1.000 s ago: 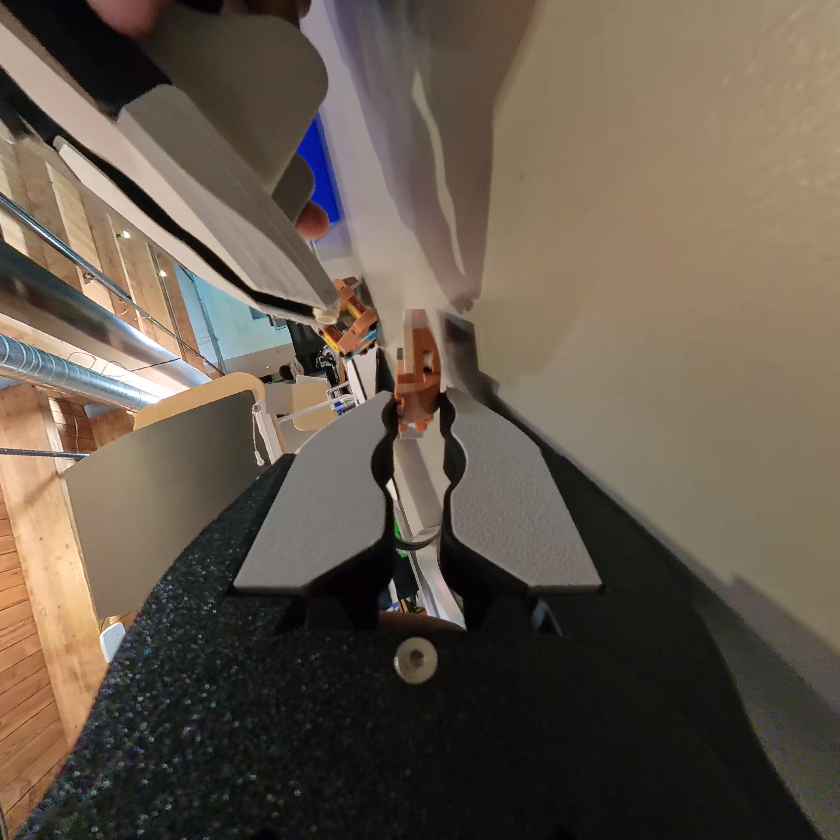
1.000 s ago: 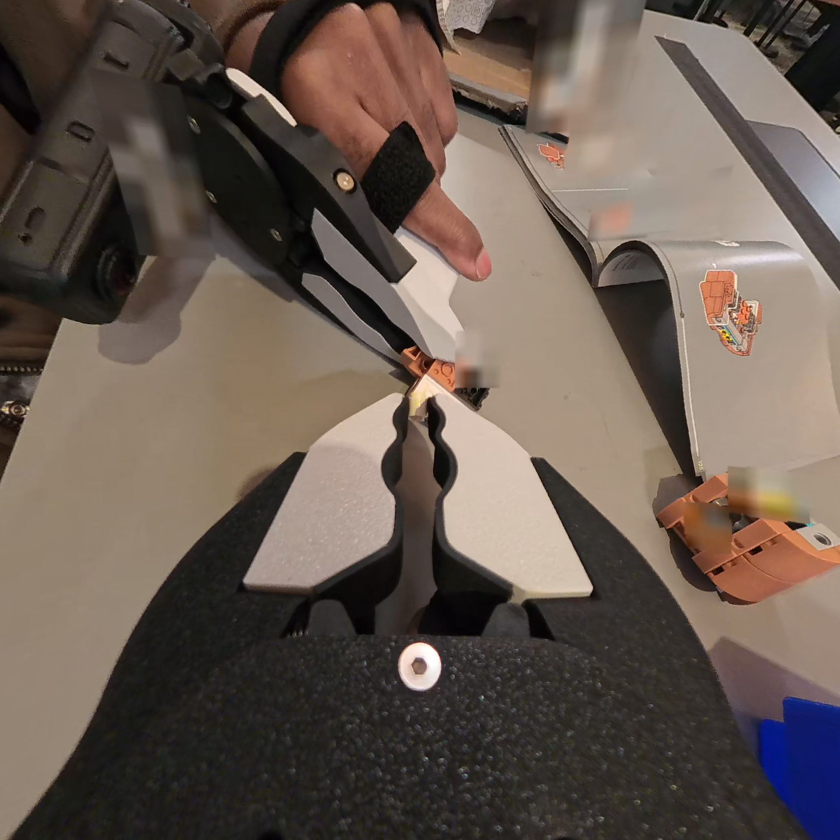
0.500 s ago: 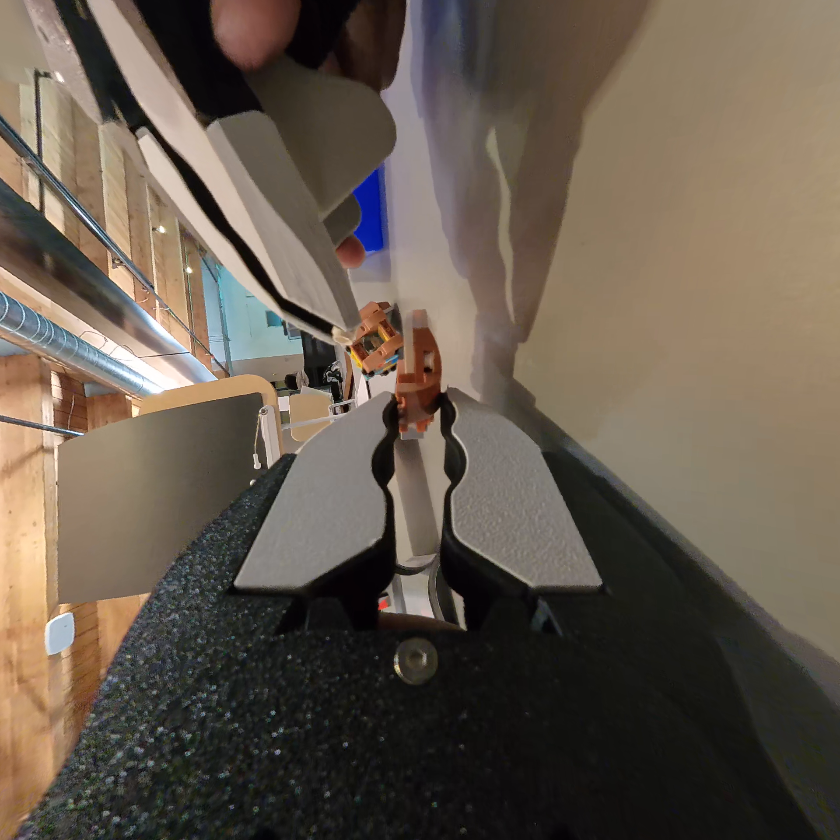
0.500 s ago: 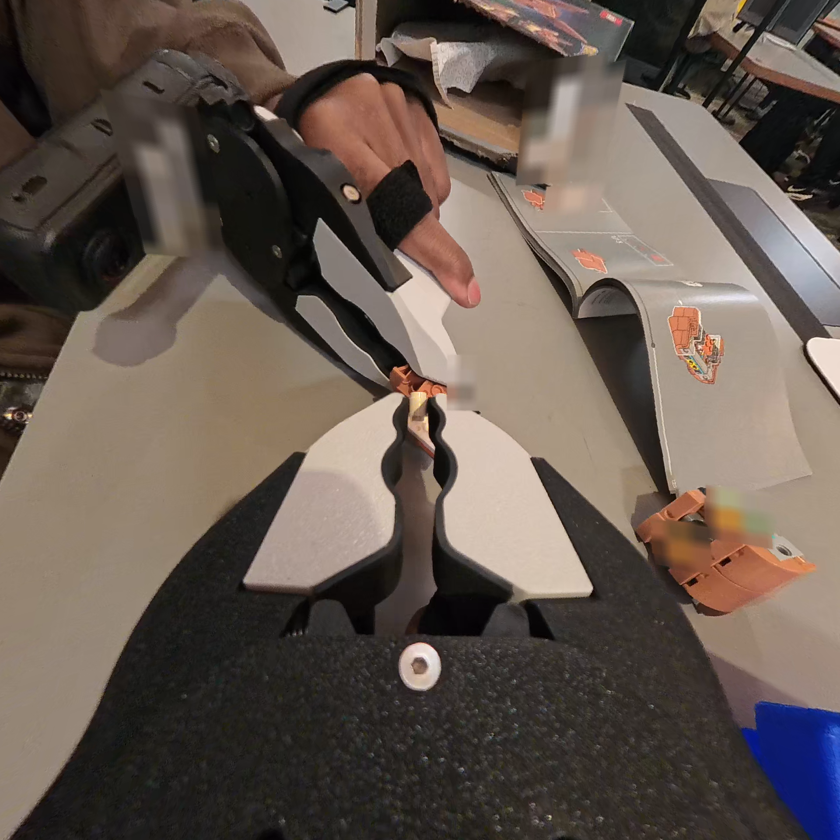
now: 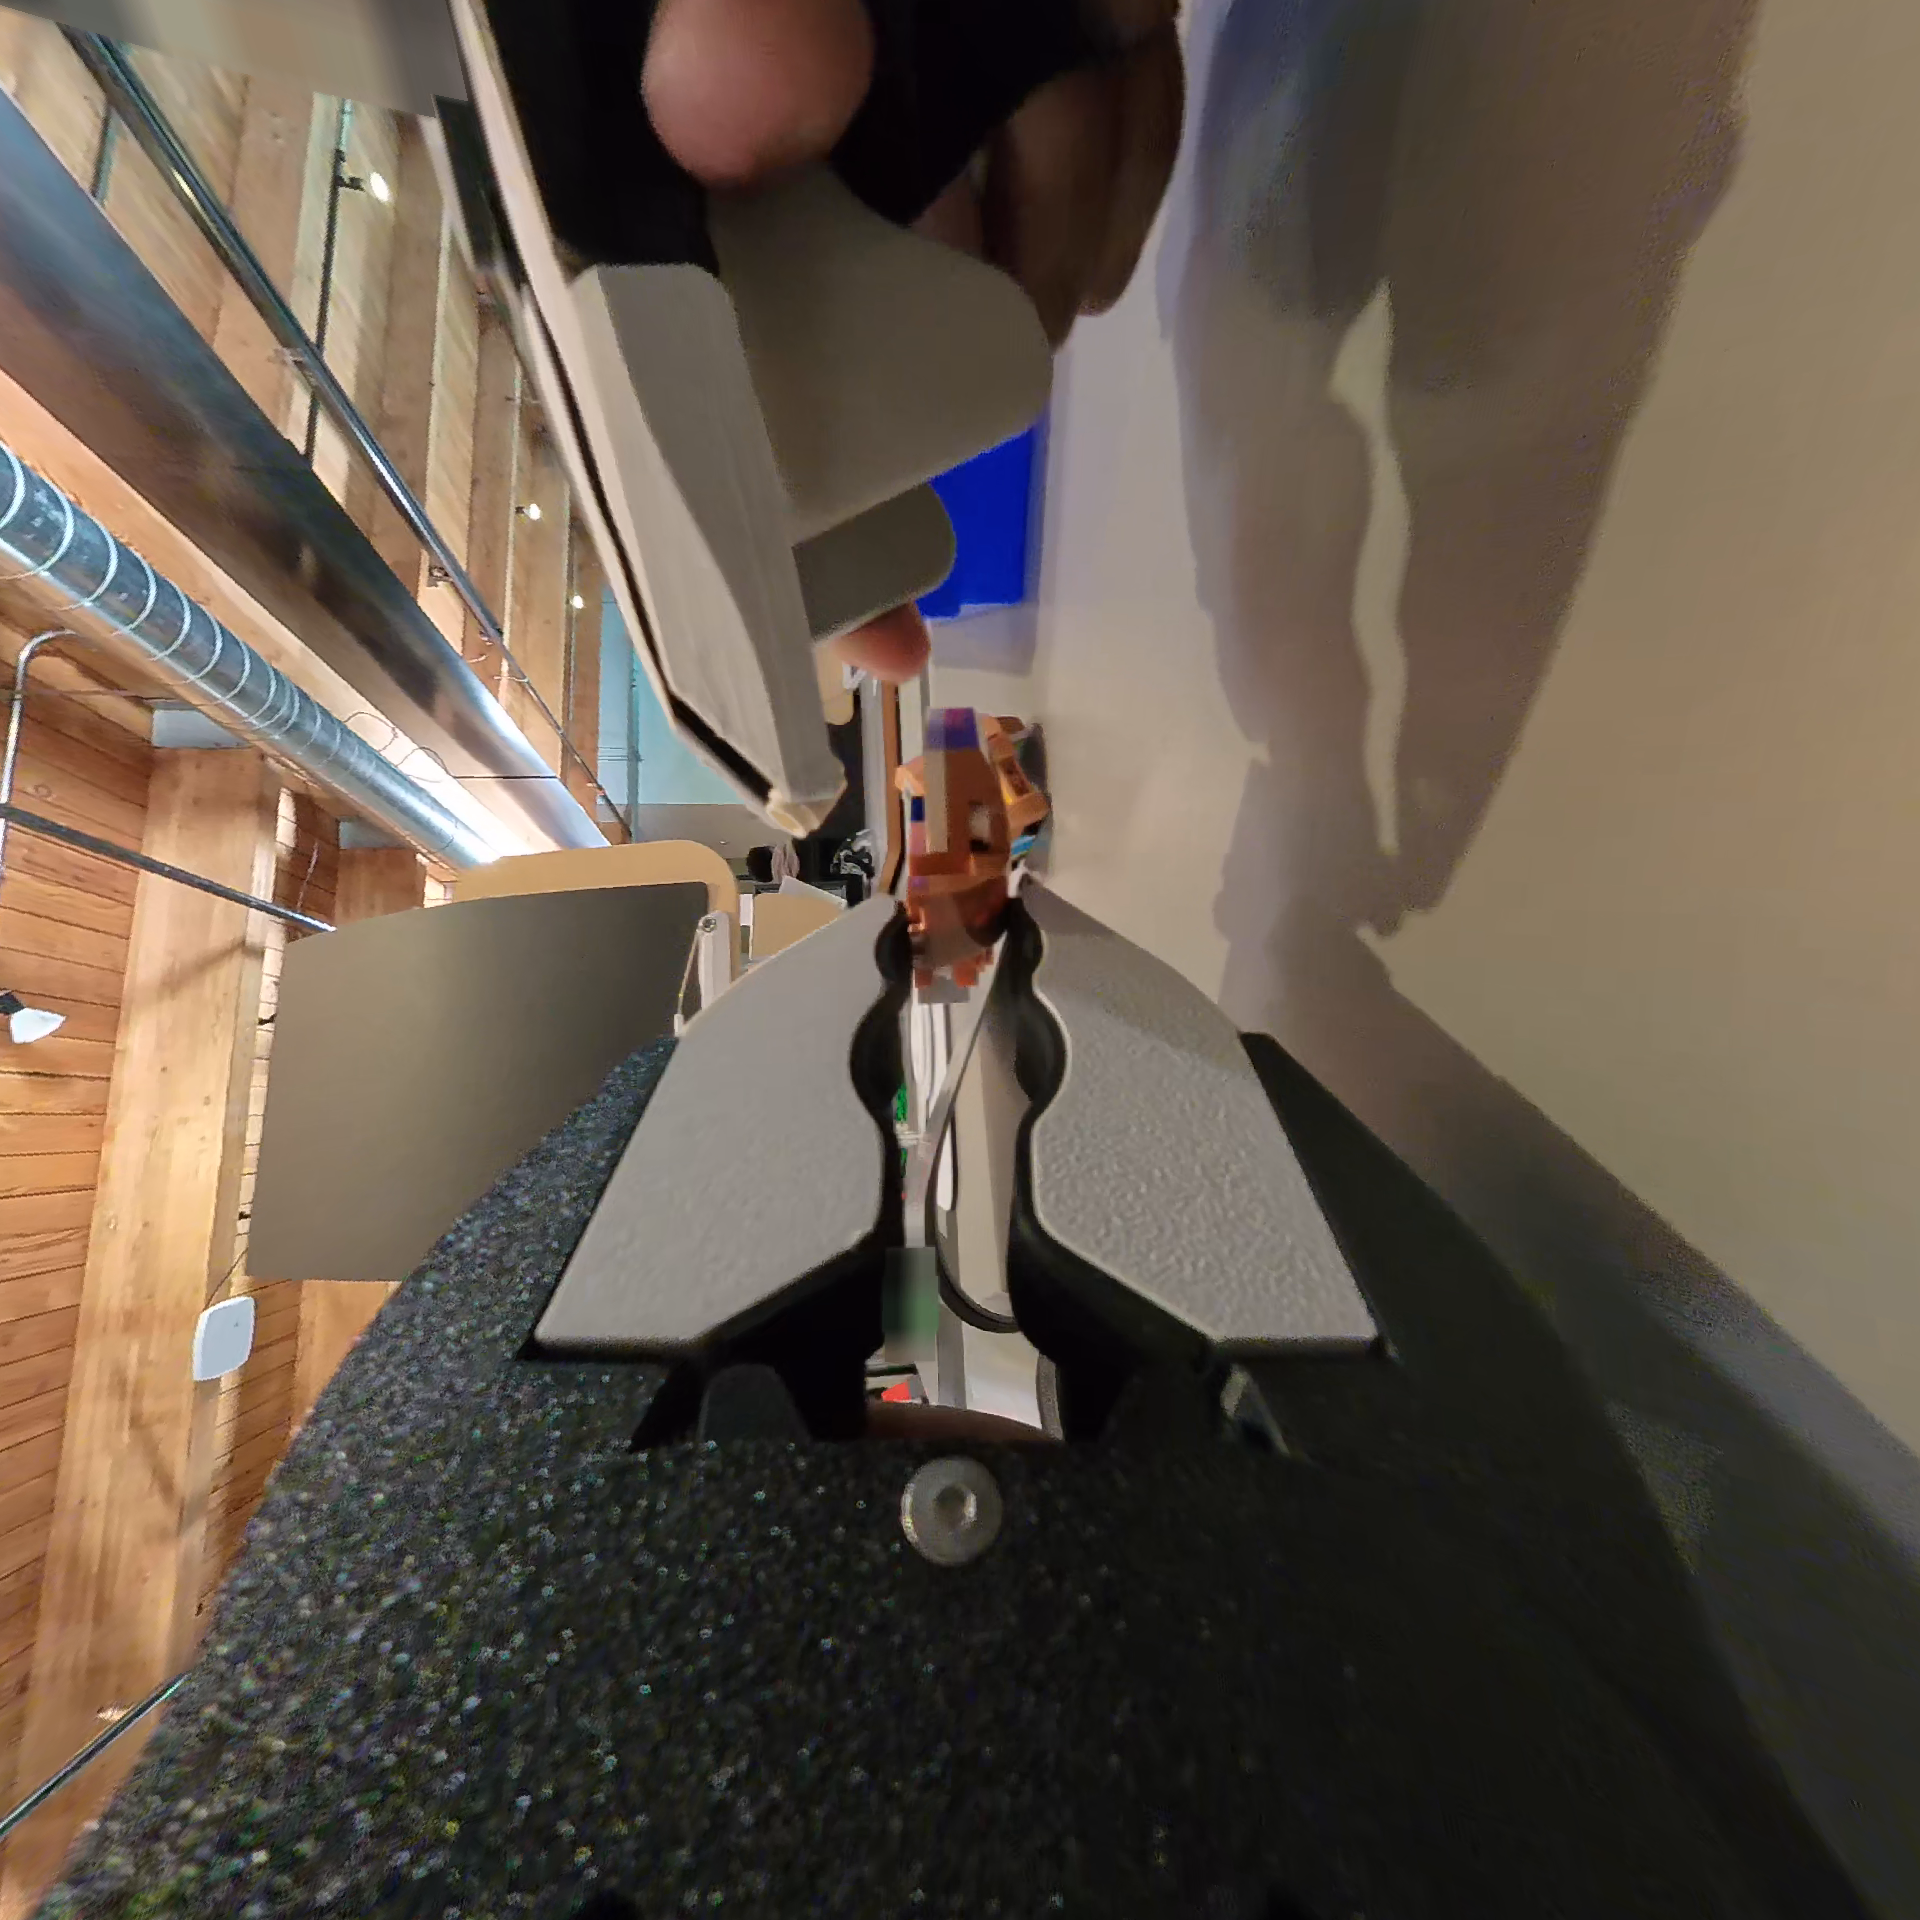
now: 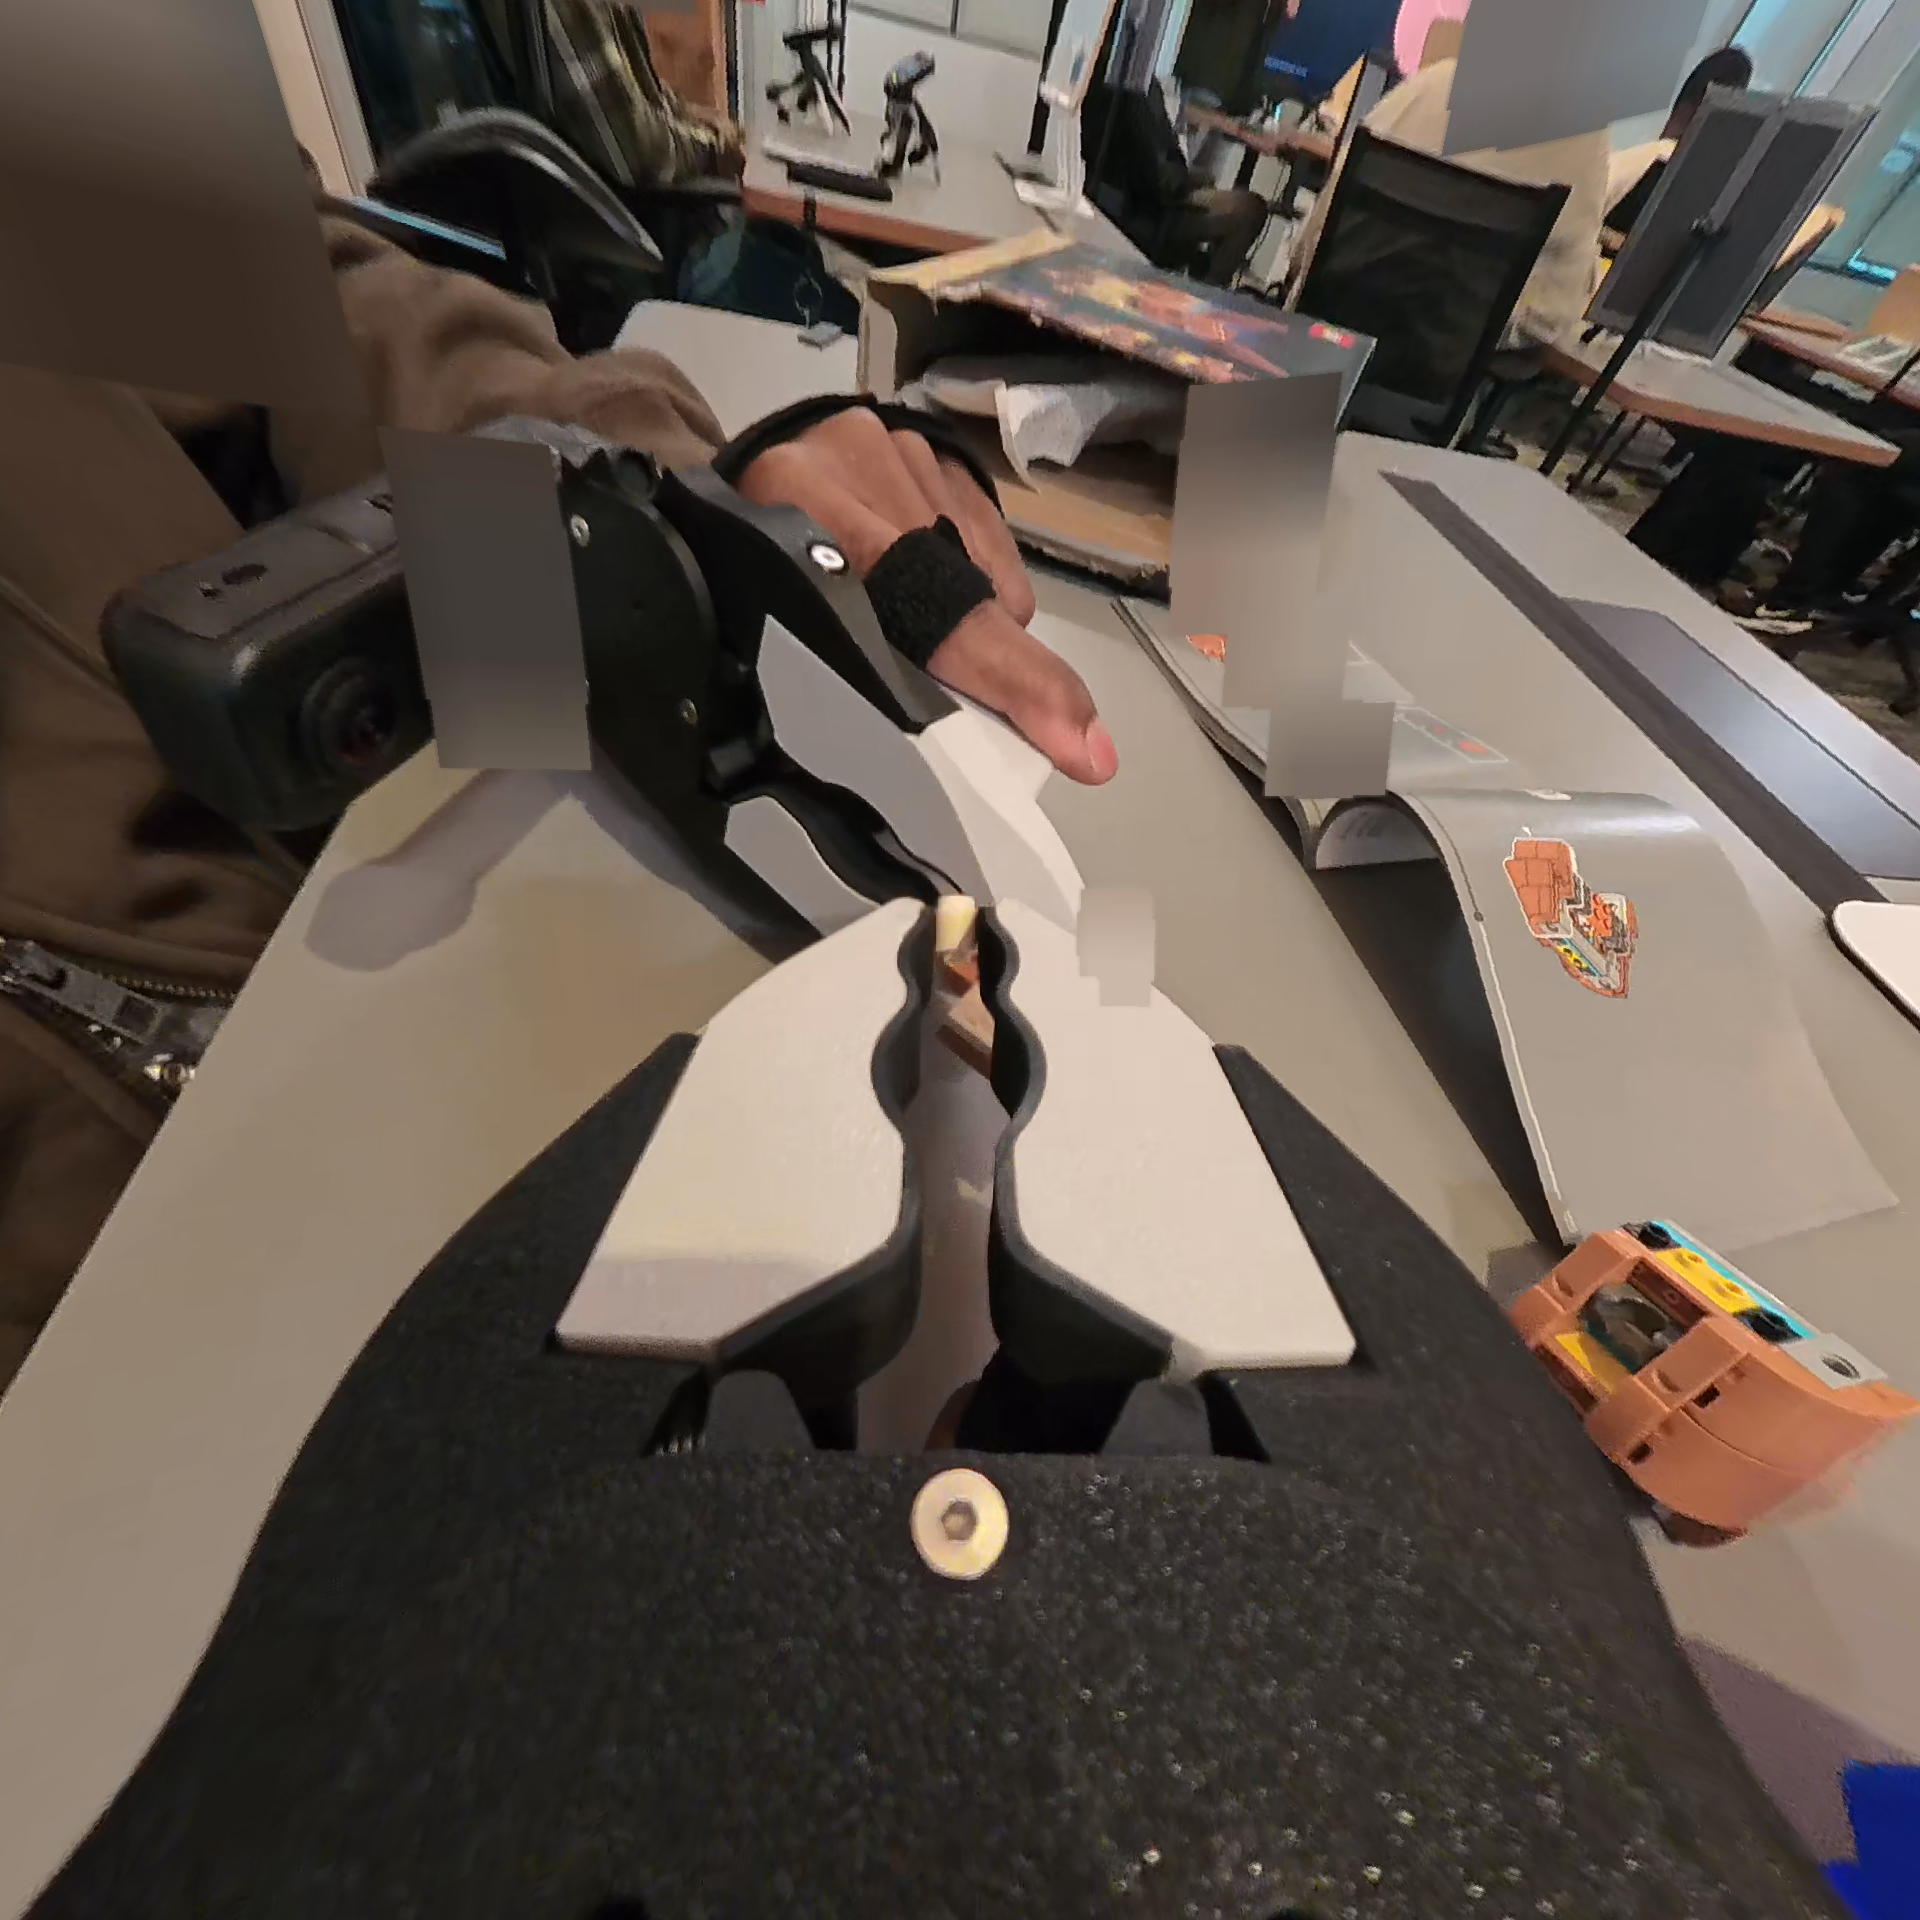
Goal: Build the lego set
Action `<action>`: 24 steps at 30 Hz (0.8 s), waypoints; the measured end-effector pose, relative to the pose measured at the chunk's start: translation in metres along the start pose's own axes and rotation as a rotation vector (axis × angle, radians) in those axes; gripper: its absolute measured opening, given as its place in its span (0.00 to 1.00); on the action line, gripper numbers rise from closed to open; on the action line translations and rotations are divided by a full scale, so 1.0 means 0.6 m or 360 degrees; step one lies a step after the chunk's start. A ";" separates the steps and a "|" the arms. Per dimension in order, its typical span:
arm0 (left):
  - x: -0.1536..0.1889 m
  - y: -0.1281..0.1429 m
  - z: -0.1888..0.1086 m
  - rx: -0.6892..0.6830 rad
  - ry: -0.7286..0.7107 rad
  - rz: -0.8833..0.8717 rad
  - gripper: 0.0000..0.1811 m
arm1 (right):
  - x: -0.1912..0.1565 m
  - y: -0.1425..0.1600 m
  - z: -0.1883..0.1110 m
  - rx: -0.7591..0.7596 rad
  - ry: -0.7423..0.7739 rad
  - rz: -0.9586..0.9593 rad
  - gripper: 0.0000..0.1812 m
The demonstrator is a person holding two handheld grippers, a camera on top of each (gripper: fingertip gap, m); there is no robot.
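Observation:
My left gripper (image 5: pixel 956 914) is shut on a small orange-brown lego assembly (image 5: pixel 951 873) and holds it above the grey table (image 5: pixel 1558 727). My right gripper (image 6: pixel 956 920) is shut on a small tan piece (image 6: pixel 954 923). The right gripper also shows in the left wrist view (image 5: pixel 800 810), its tip just left of the held assembly. In the right wrist view the left gripper's fingers (image 6: pixel 977 800) meet mine tip to tip, and a brown part (image 6: pixel 961 1003) shows in the gap between my fingers. A larger orange-brown lego build (image 6: pixel 1683 1371) lies on the table at the right.
An open instruction booklet (image 6: pixel 1610 1039) lies right of centre, and an open cardboard box (image 6: pixel 1101 416) stands behind it. A blue object (image 6: pixel 1881 1808) sits at the near right corner. A hand (image 6: pixel 987 644) holds the left gripper. Chairs, desks and people fill the background. The tips of both grippers are at nearly the same place. The blue object (image 6: pixel 1881 1808) is about equally far from each gripper, around 20 cm.
Both grippers have risen and tilted while staying tip to tip. The right wrist view now looks higher, taking in the room. The right gripper's tip has come closer to the held assembly.

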State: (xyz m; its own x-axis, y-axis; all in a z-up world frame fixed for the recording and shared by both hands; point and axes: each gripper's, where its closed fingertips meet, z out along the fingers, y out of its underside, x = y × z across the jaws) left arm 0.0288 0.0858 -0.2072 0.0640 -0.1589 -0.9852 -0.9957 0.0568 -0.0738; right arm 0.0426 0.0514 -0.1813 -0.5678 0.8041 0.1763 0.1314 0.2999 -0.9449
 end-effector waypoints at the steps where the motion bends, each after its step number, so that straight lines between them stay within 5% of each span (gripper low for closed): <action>1: -0.003 -0.002 0.000 0.0005 -0.0017 -0.0005 0.09 | -0.001 -0.005 0.000 0.0039 0.0002 0.0004 0.04; 9: -0.022 -0.007 -0.003 0.0010 -0.0120 -0.0071 0.09 | 0.014 -0.036 -0.003 0.0221 0.0182 -0.0021 0.04; 24: 0.016 0.014 0.006 -0.0120 0.0081 0.0042 0.10 | 0.050 -0.015 -0.005 0.0098 0.0396 0.0100 0.04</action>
State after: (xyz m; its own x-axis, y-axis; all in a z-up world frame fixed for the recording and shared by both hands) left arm 0.0214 0.0884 -0.2177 0.0362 -0.2081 -0.9774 -0.9993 -0.0128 -0.0343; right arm 0.0269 0.0741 -0.1668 -0.3415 0.9240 0.1722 0.1060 0.2200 -0.9697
